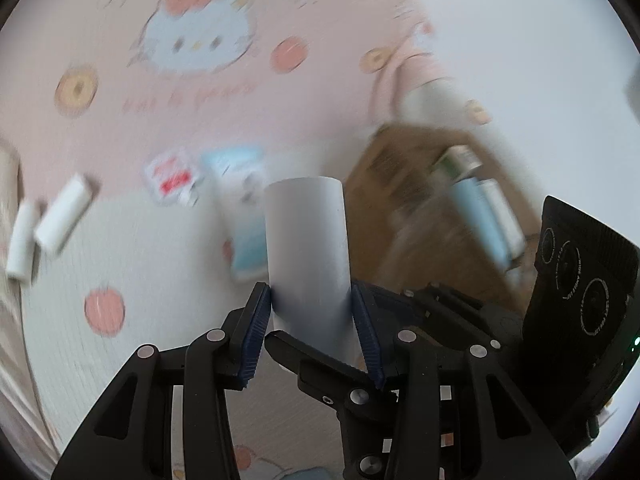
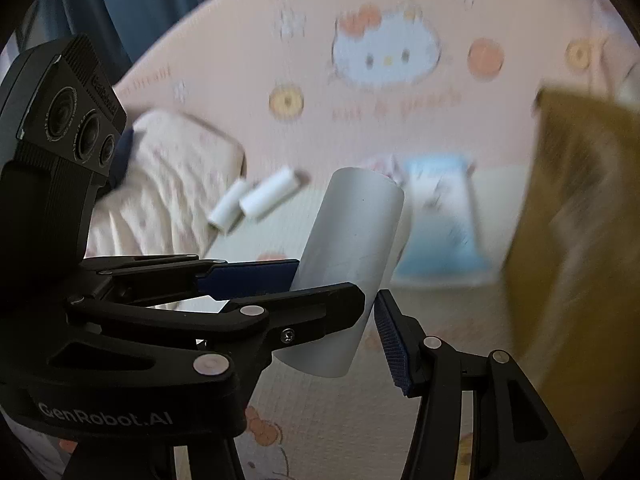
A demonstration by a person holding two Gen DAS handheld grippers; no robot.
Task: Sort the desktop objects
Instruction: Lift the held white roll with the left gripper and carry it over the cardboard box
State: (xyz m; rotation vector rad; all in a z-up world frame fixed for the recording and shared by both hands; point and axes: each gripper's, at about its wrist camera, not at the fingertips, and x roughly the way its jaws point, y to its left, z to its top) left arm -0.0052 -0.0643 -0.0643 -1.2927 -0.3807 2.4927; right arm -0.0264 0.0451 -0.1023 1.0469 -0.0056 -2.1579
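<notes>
I hold the white roll (image 1: 306, 240) pinched between both left fingers (image 1: 256, 320), right fingers (image 2: 390, 344) clamped crosswise, and should carry it level to the cardboard box (image 1: 404, 184) ahead-right

White paper rolls: three, namely one large roll (image 1: 306, 240) raised above the pink cartoon mat (image 1: 120, 128) and two smaller rolls (image 1: 62, 214) lying side by side on it. Flat packets: two, one red-and-white (image 1: 172, 178) and one light blue (image 1: 244, 216). Cardboard boxes: one (image 1: 400, 184), holding several blurred items, too indistinct to count. Grippers: two.
</notes>
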